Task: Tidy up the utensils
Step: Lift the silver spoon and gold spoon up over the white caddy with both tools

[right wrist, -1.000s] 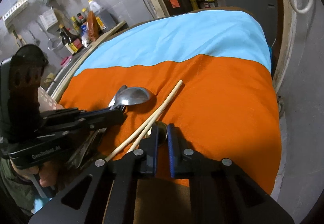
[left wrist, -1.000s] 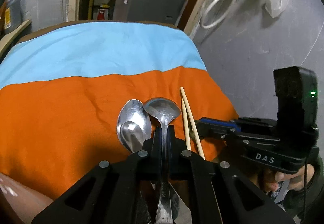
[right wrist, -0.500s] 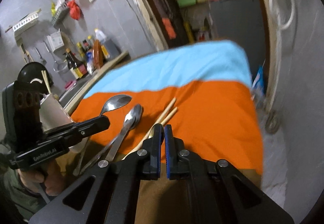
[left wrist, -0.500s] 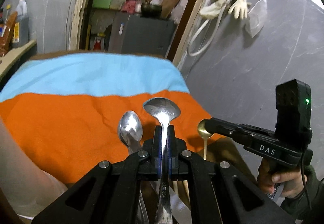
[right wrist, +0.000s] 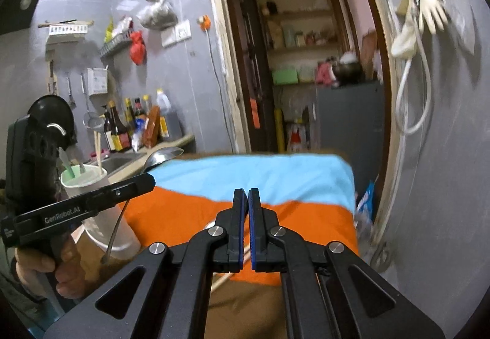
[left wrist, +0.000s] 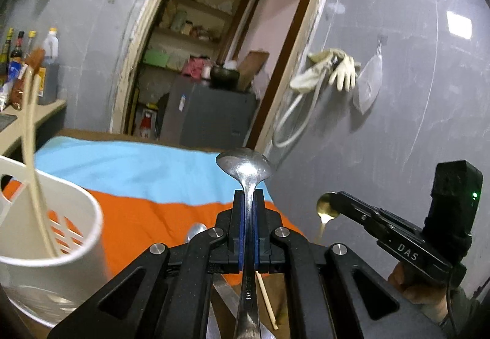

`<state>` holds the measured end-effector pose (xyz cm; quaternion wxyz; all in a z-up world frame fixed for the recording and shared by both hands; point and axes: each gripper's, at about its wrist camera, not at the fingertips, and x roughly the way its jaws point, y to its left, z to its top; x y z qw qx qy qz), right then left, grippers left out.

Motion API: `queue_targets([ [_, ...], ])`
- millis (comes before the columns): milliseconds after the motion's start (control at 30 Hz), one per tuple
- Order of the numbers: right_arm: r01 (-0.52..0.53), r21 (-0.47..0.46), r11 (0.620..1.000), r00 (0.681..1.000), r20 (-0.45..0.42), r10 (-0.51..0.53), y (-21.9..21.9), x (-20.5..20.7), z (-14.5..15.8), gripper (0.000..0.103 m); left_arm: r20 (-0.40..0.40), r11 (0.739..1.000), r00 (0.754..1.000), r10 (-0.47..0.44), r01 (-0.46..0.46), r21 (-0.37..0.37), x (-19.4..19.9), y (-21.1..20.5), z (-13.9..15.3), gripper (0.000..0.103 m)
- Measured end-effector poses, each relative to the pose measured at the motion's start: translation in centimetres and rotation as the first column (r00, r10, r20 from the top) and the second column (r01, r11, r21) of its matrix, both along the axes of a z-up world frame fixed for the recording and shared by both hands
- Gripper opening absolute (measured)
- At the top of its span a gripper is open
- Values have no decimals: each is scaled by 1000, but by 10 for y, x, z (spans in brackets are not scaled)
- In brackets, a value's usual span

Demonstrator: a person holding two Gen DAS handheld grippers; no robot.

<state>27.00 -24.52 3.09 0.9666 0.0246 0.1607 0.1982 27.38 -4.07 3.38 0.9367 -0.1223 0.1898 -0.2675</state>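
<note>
Halfway-ish: chopsticks (left wrist: 30, 155) are already parked in the white holder (left wrist: 76, 234). A steel spoon (left wrist: 245, 169) is clamped in the left gripper (left wrist: 248, 195), a gold spoon (left wrist: 327, 210) in the right gripper (left wrist: 338, 201). More cutlery (left wrist: 196, 231) is left on the orange cloth (left wrist: 153, 222).

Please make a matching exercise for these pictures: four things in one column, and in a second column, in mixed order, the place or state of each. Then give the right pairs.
Things:
1. silver spoon
2. small gold spoon
3. white utensil holder
4. pale gloves

Places or states:
A. hangs on the grey wall
B. clamped in the left gripper, bowl pointing away
C. held at the tip of the right gripper
D. stands at the left of the left wrist view, with chopsticks inside

Pairs: 1-B, 2-C, 3-D, 4-A
</note>
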Motion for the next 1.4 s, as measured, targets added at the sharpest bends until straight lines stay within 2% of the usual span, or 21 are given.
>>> queue_targets([
  [167,-2,-16,1000,996,84,4,15,-9,21,1,35,998,999,38,-37,-43,-4,18,13,3],
  [467,-57,-20,998,981,184,60,52,-9,58,1,111,987,985,132,-121,-101,-13,66,47,3],
  [767,-130,-19,991,953,275,130,111,-7,89,1,176,966,952,252,-236,-106,-22,133,74,3],
  [867,-135,-33,990,943,302,139,131,-5,94,1,191,954,937,292,-270,-132,-21,158,80,3],
  [1000,-132,-70,989,940,308,148,155,1,92,1,206,932,913,353,-322,-168,-17,190,81,3],
  [1167,-123,-116,986,940,304,154,172,5,81,1,212,907,888,408,-368,-206,-11,222,67,3],
  [1400,-124,-158,980,941,294,166,187,7,66,1,221,880,859,462,-414,-231,-10,241,40,3],
])
